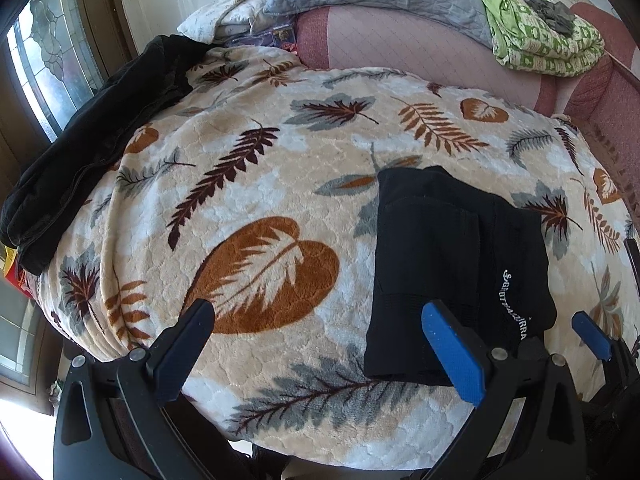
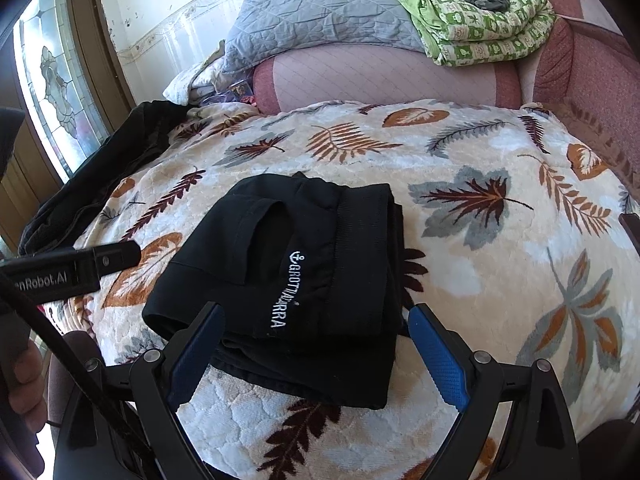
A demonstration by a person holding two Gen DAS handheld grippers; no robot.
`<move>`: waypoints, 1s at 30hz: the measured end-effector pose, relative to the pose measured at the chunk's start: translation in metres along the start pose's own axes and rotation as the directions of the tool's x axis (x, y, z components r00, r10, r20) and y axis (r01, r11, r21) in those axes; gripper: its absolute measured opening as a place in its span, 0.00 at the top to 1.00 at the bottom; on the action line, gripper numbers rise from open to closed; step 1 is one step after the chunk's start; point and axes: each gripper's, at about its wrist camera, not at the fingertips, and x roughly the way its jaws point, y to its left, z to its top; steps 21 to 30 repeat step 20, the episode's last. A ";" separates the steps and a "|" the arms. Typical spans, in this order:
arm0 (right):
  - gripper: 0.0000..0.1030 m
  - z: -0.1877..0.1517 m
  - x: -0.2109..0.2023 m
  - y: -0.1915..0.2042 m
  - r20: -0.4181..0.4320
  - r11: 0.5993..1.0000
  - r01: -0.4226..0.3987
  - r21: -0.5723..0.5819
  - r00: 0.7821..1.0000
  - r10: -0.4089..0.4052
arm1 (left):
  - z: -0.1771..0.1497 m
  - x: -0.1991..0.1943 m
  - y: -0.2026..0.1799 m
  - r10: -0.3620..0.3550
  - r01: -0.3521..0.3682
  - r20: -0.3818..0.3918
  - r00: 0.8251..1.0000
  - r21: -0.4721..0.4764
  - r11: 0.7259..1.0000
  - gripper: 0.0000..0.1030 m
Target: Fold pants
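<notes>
The black pants (image 1: 448, 248) lie folded into a compact rectangle on the leaf-patterned blanket (image 1: 280, 152), white lettering showing near their front edge. In the left wrist view my left gripper (image 1: 318, 306) is open over bare blanket, with the pants just beyond its right, blue-padded finger (image 1: 452, 352). In the right wrist view the pants (image 2: 304, 264) sit straight ahead. My right gripper (image 2: 316, 309) is open, its fingers standing either side of the bundle's near edge and holding nothing. The left gripper (image 2: 100, 260) shows at the left of that view.
Another dark garment (image 1: 92, 136) lies bunched along the blanket's left edge. Behind are a pink sofa back (image 2: 380, 76), a grey quilted pillow (image 2: 320, 12) and a folded green blanket (image 2: 488, 20). A stained-glass window (image 2: 52, 80) is at left. A hand (image 2: 24, 380) holds the left tool.
</notes>
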 end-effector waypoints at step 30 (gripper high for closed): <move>0.07 -0.002 0.002 -0.004 -0.019 0.999 0.029 0.014 0.999 -0.028 | -0.011 0.012 -0.011 -0.025 0.026 -0.038 0.999 0.033 0.999 0.00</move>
